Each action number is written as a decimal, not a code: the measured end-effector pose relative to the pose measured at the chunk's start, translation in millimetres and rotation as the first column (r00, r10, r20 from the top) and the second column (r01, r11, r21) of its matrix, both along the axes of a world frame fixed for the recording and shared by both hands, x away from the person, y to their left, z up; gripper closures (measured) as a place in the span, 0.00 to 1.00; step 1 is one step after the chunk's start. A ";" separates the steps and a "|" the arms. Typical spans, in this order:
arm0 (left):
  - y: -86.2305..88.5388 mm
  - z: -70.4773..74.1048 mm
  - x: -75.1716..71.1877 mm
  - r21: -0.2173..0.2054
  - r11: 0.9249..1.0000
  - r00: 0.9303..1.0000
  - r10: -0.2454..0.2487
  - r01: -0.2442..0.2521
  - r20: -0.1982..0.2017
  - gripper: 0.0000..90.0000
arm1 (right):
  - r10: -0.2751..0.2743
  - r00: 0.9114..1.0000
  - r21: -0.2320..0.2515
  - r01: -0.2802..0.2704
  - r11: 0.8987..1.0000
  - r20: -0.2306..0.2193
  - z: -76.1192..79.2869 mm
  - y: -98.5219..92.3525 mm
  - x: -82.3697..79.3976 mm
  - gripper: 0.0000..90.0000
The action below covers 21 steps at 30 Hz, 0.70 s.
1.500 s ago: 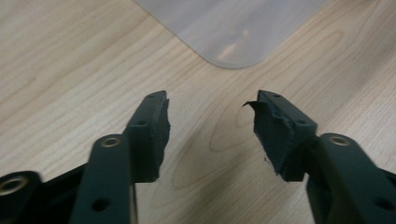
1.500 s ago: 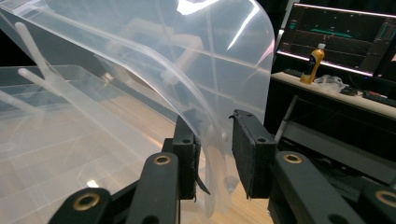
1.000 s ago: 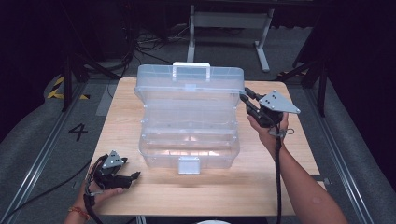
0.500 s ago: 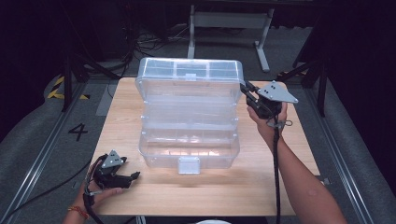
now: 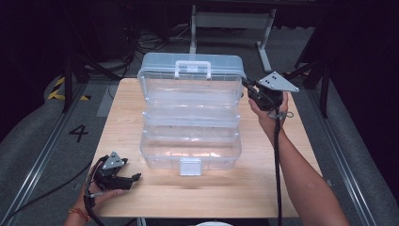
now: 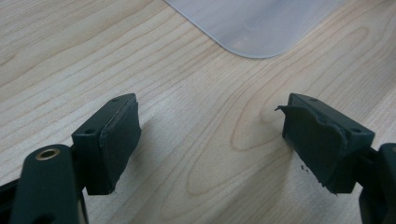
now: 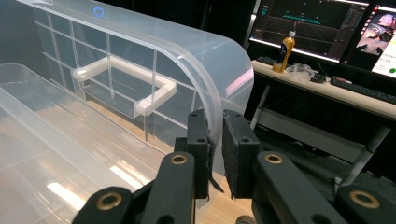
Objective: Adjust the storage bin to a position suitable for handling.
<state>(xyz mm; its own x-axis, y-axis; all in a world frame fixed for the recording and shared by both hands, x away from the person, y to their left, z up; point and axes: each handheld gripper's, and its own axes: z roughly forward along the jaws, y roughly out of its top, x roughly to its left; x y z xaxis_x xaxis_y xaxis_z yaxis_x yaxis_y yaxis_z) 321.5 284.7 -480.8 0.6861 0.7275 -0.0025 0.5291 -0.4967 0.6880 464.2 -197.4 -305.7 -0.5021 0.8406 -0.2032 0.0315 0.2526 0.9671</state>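
Far left, near the front edge of the wooden table (image 5: 127, 108), the left gripper (image 5: 134, 178) is being held low over the wood by a hand (image 5: 96, 193), well apart from the box. Its jaws are being kept wide apart with nothing between them; in the left gripper view bare wood grain is being seen between the two pads (image 6: 119, 140), and a rounded clear plastic corner (image 6: 254, 28) is lying ahead of them.

In the middle of the table, the clear plastic box (image 5: 190, 117) is being stood open, its lid (image 5: 192, 70) raised upright at the far side, white handle (image 5: 193, 68) at the top, white latch (image 5: 190, 165) at the near front.

At the right, the lid's right edge is being pinched by the right gripper (image 5: 245, 84), gripped from the side by the other hand (image 5: 268, 115). In the right gripper view the jaws are being seen clamped on the curved lid rim (image 7: 217, 116), the thin wall sandwiched between both pads (image 7: 236, 154). They have just been closing onto it. A cable (image 5: 277, 155) is being trailed down along the forearm.
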 end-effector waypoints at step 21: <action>-0.1 0.0 0.0 0.001 1.000 1.000 0.001 -0.001 0.000 0.22 | 0.014 0.999 0.007 -0.014 1.000 -0.047 5.7 -1.1 19.2 0.93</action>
